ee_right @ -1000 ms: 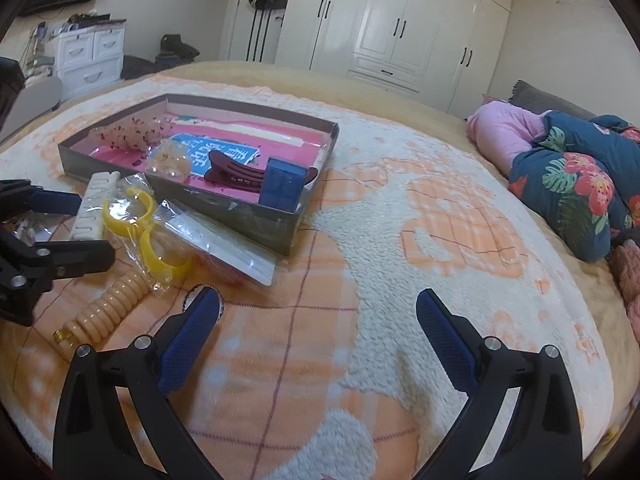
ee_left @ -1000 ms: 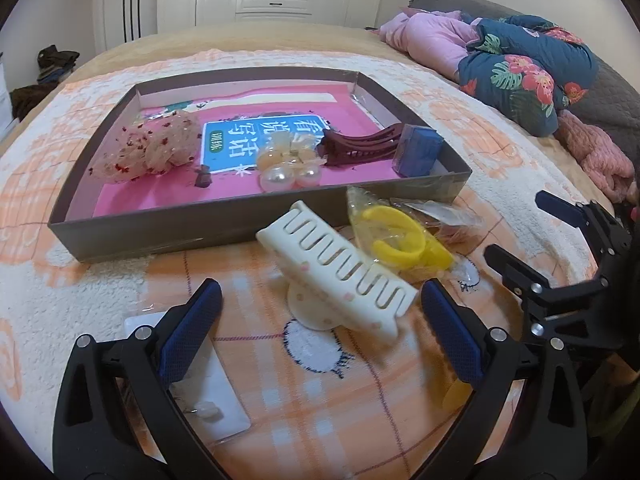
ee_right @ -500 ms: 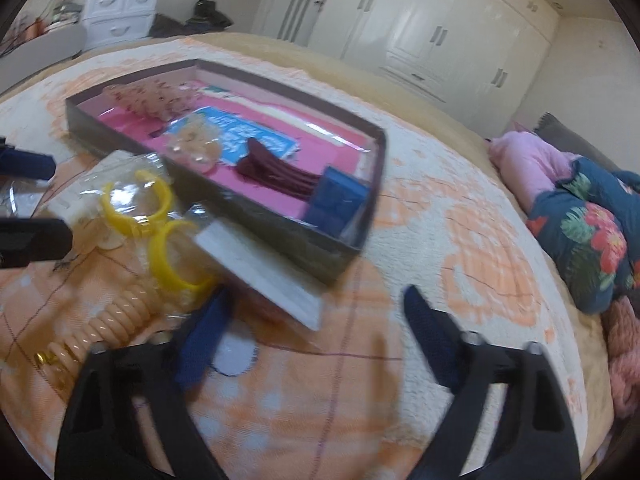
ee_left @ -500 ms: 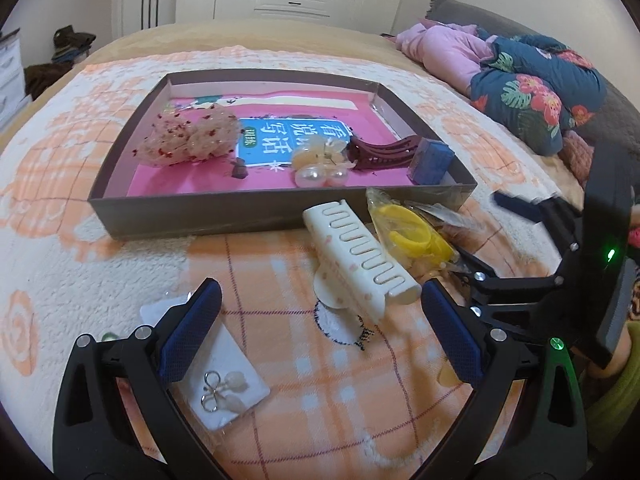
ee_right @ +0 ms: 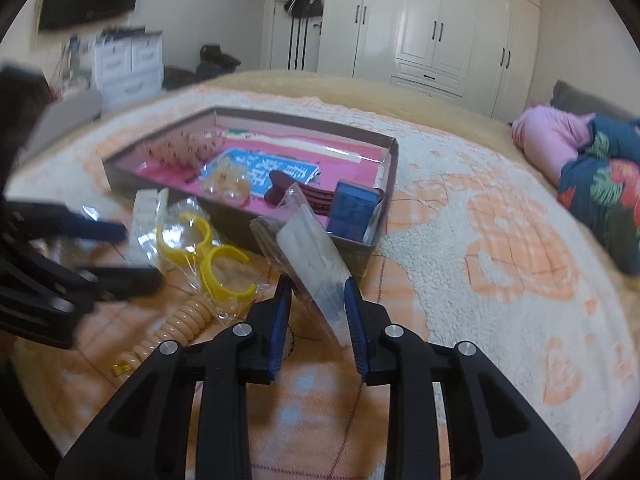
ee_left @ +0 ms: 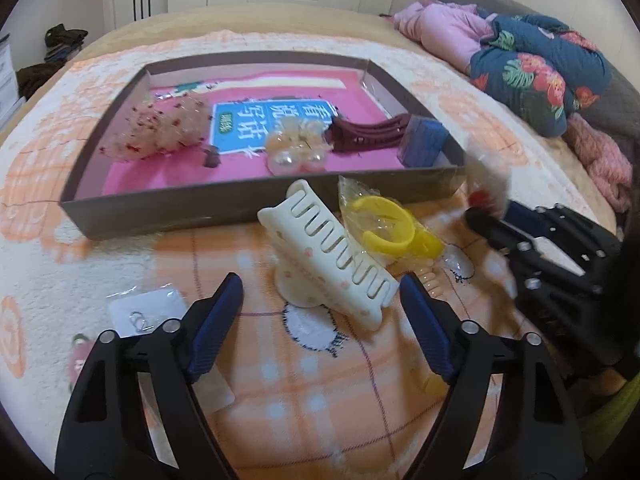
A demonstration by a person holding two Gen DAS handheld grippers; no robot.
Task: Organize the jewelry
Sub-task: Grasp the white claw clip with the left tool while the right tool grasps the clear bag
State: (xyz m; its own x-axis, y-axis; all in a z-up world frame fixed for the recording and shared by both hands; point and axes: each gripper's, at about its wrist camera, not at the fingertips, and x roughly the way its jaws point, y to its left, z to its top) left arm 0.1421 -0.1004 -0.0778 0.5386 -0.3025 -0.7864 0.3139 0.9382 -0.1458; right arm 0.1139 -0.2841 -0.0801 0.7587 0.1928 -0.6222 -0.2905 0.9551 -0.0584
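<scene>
A grey box (ee_left: 168, 208) with a pink floor sits on the bed and holds hair clips, a dark red claw clip (ee_left: 368, 136) and a blue box (ee_left: 424, 142). My left gripper (ee_left: 320, 300) is open just in front of a cream claw clip (ee_left: 328, 252). My right gripper (ee_right: 316, 300) is shut on a clear-wrapped flat packet (ee_right: 308, 248), tilted up near the box's near right corner (ee_right: 360, 248). It shows at the right of the left wrist view (ee_left: 486, 184), blurred. Bagged yellow bangles (ee_right: 208, 248) lie beside the box.
A card with earrings (ee_left: 148, 316) lies by my left fingers. A beige coiled band (ee_right: 172, 328) lies left of my right gripper. Folded clothes (ee_left: 532, 64) are piled at the far right of the bed. Wardrobes (ee_right: 440, 28) stand behind.
My right gripper moved in toward the box, closed on the flat packet and lifted it. My left gripper drew closer to the cream claw clip and stays open.
</scene>
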